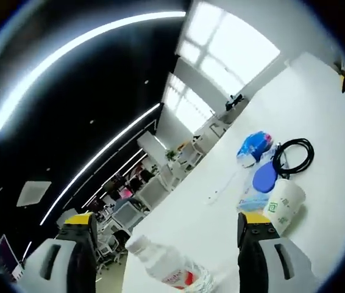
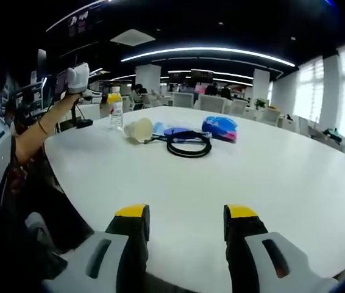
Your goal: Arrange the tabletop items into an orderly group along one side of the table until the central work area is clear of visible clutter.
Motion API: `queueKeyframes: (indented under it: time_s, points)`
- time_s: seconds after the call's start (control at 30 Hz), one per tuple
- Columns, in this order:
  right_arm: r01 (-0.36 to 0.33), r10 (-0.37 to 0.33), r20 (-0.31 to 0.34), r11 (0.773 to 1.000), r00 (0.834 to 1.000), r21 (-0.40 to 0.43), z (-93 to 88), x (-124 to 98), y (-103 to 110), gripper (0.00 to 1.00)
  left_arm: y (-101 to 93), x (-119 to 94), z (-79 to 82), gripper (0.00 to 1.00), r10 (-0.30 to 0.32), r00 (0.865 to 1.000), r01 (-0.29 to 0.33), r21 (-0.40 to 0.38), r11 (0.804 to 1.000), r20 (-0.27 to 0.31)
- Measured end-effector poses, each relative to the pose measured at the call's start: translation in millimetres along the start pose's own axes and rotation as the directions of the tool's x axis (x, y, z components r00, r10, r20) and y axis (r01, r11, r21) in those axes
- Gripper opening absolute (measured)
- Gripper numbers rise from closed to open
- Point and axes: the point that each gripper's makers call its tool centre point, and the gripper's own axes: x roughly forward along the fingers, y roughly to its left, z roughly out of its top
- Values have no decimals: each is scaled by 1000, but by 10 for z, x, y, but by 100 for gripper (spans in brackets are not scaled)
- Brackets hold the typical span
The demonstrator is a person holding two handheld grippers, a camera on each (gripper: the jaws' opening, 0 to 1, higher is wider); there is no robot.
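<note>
Already the clutter sat bunched near the desk's point(image 2: 270, 183) far left edge, so the job looked mostly done. Left to right in the right gripper view: the left gripper point(image 2: 78, 78) at a clear plastic bottle point(image 2: 116, 110) (whether it gripped, I cannot tell), a pale paper cup point(image 2: 138, 130) on its side, a glossy black cable coil point(image 2: 188, 144), a crinkly blue packet point(image 2: 220, 128). The right gripper point(image 2: 184, 223) hung empty, jaws apart

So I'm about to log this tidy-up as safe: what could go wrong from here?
The left tool straddles the water bottle near the table edge; a sloppy close could tip it off. The paper cup lies on its side and may roll. The black cable coil could snag neighbouring items.
</note>
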Motion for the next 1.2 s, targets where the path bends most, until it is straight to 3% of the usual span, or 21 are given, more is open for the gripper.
queueKeyframes:
  time_s: [0.2, 0.37, 0.47, 0.6, 0.77, 0.93, 1.1, 1.13, 1.2]
  points:
    - [-5, 6, 17, 999, 1000, -37, 41, -20, 36, 50, -126, 16, 72, 98, -33, 999, 33, 50, 998, 10]
    - [-7, 7, 19, 999, 1000, -36, 54, -36, 42, 51, -338, 30, 157, 100, -115, 993, 112, 118, 987, 20]
    - [-2, 3, 13, 999, 1000, -38, 51, -48, 42, 51, -411, 29, 189, 100, -126, 992, 119, 182, 976, 23]
    - [1, -1, 12, 999, 1000, -41, 48, -63, 45, 51, -492, 26, 201, 100, -144, 989, 136, 206, 969, 23]
    - [1, -1, 6, 999, 1000, -37, 20, -75, 57, 51, -720, 44, 174, 100, -223, 975, 215, 267, 939, -1]
    - [1, -1, -3, 999, 1000, -37, -10, -81, 62, 51, -935, 17, 239, 100, -323, 946, 308, 231, 923, 29]
    - [0, 0, -3, 999, 1000, -34, -17, -87, 67, 51, -1009, 19, 226, 100, -346, 938, 332, 280, 901, 1]
    - [2, -2, -3, 1000, 1000, -31, -18, -92, 63, 51, -1066, 24, 201, 100, -358, 934, 345, 325, 880, -23]
    - [3, -3, -2, 1000, 1000, -30, -19, -94, 60, 50, -1084, 21, 204, 100, -364, 931, 351, 327, 878, -23]
